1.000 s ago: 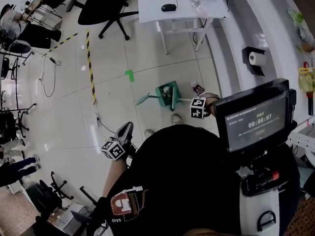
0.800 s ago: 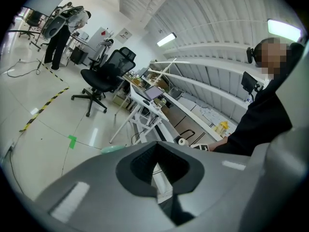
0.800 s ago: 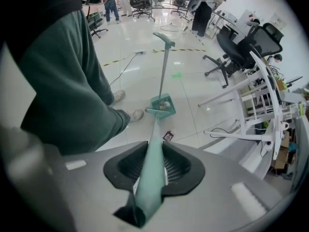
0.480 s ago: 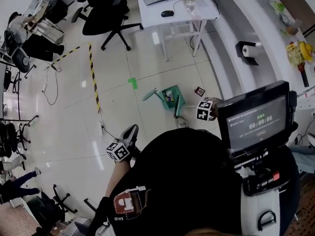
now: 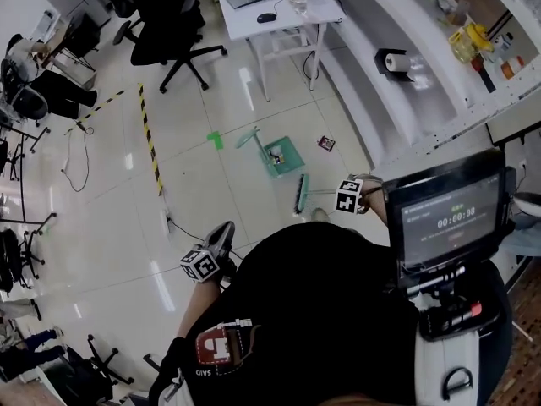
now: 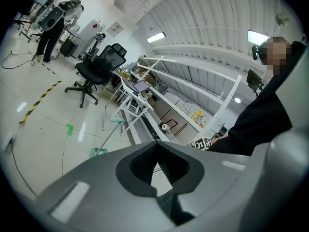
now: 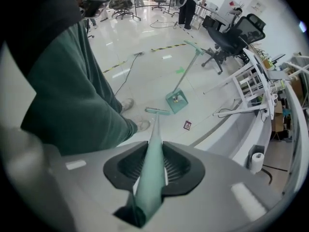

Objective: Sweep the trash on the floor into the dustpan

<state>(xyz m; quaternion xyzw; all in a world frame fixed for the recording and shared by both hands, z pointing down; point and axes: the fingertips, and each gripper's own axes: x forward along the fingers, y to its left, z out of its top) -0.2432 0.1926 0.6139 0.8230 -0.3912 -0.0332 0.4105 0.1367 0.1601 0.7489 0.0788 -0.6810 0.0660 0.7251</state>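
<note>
Right gripper (image 7: 154, 153) clamps the pale green plastic broom handle (image 7: 155, 129).
Its brush head (image 7: 158, 111) is near the green plastic dustpan (image 7: 176, 100); a small dark wrapper (image 7: 187, 125) lies beside them (left gripper (image 6: 157, 166) pinched together, empty).

Dustpan (image 5: 289, 164) contents too small to ID; floor packet (image 5: 325, 143) print unreadable.

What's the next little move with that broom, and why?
Probably swing the green plastic broom round to the side of the small red wrapper away from the green long-handled dustpan. The wrapper lies on the floor outside the pan, and the right gripper grips the broom's handle.
</note>
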